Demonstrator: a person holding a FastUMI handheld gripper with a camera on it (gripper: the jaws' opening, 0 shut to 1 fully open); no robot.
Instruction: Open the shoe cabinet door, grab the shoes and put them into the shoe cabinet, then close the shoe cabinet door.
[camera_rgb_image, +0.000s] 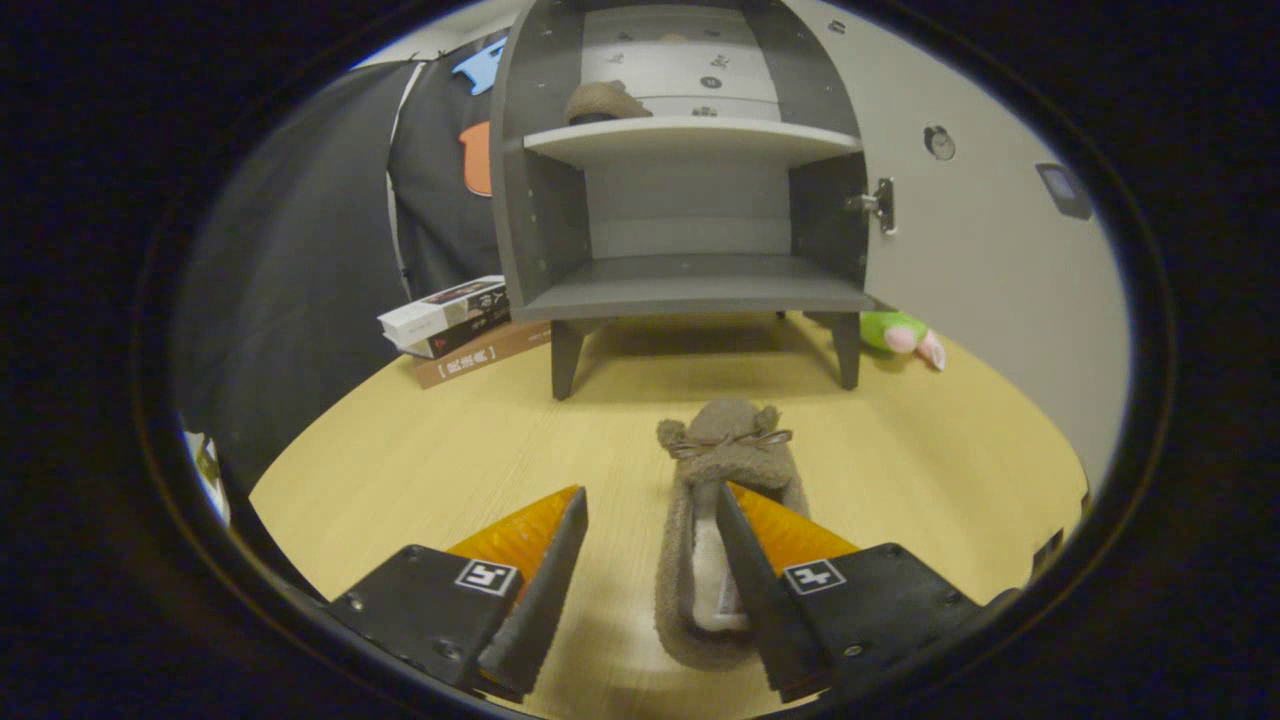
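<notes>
the hand-held gripper (650, 510) is hovering low over the counter (420, 470) with its fingers spread wide, and nothing is being held between them. a brown fuzzy slipper (700, 470) is lying on the counter with its toe pointing toward the shoe cabinet (690, 170); its side wall sits in the gap while the right finger is reaching over the opening with the pale lining. that looks like a set-up for pinching the slipper's wall, one finger inside and one outside, though whether the right finger is touching the lining cannot be told.

the shoe cabinet is standing beyond the slipper with its door (990, 230) swung fully aside to the right, so the shelves are exposed and the approach is straight. another slipper (603, 102) is already sitting on the upper shelf (690, 138), which suggests the first half of the loading is done. the lower shelf (700, 290) is bare and looks the easier target.

a stack of books (455, 322) is resting beside the cabinet's left leg, and a green plush toy (900, 335) is lying by its right leg, both well apart from the slipper's path.
</notes>
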